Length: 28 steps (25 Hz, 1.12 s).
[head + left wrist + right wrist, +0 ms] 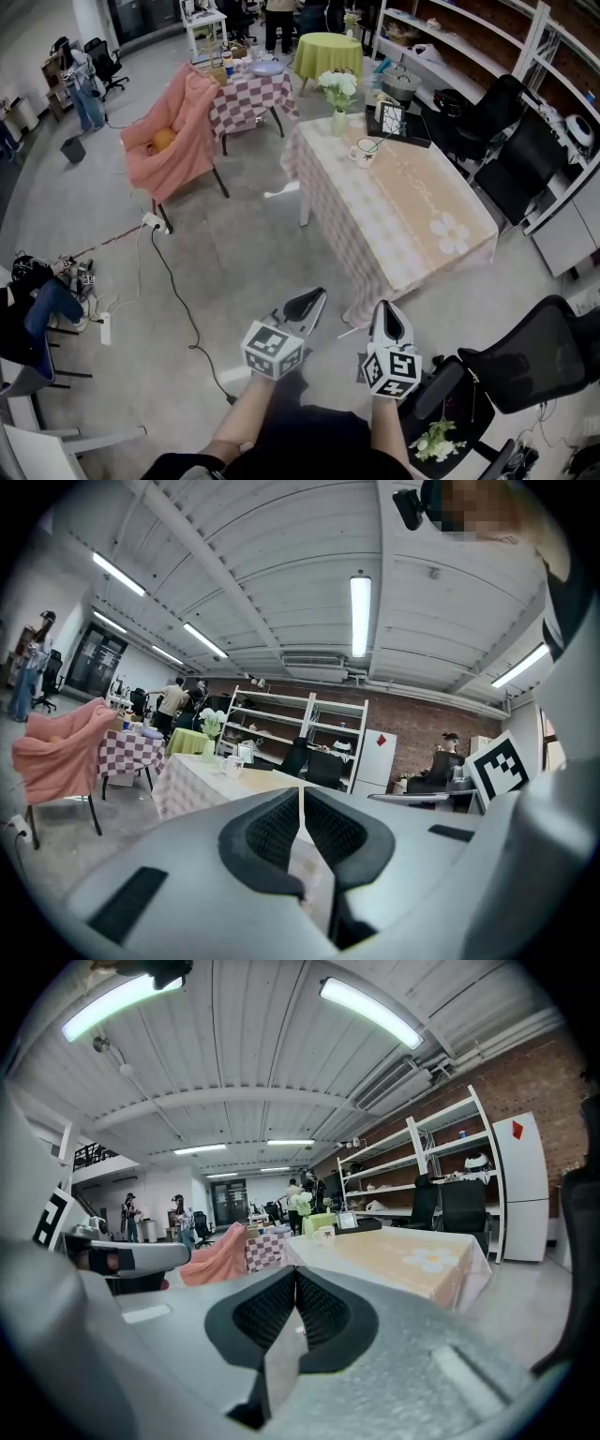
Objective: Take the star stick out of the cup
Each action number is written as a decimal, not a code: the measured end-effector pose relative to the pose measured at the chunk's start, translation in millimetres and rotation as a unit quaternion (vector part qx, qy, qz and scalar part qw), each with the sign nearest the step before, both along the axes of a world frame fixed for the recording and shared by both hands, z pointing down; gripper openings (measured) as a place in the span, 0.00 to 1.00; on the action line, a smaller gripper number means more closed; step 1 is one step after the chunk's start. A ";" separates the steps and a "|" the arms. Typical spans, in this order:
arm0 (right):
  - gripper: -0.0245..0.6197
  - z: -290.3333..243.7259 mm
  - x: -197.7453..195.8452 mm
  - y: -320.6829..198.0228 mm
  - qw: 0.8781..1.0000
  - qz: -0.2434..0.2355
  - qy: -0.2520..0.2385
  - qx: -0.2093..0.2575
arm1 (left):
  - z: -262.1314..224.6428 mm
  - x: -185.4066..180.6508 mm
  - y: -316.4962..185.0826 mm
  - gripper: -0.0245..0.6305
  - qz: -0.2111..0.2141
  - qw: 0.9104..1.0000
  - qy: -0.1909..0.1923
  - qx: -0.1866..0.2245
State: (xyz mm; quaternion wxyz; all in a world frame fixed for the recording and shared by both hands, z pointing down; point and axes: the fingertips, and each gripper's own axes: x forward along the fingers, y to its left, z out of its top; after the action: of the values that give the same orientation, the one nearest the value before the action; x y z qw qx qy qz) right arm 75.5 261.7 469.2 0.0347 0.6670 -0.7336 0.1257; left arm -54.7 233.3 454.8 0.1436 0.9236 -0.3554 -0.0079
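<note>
A white cup [361, 152] stands near the far end of the long table [412, 220], which wears a peach and checked cloth. A thin stick [377, 142] leans out of the cup; its star is too small to make out. The cup also shows small in the left gripper view [230, 766] and the right gripper view [325, 1233]. My left gripper [317, 296] and right gripper [387, 311] hang side by side over the floor, well short of the table's near end. Both point toward the table, jaws together with nothing between them [300, 794] [295, 1274].
A vase of white flowers [338, 94] and a framed picture [390, 117] stand beside the cup. A pink-draped chair [173, 141] and a small checked table [248, 94] lie to the far left. Black office chairs [534, 361] crowd the right; a cable [178, 300] crosses the floor.
</note>
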 end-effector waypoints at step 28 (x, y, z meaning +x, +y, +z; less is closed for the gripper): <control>0.05 7.0 -38.8 -120.9 1.000 0.009 -0.011 0.007 | 16.1 -43.9 -119.4 0.07 0.001 1.000 -0.022 0.005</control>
State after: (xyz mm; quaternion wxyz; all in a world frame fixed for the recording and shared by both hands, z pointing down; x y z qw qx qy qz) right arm 36.7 140.8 476.2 0.0203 0.6723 -0.7288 0.1280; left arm -98.6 113.9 471.0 0.1315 0.9244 -0.3578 0.0113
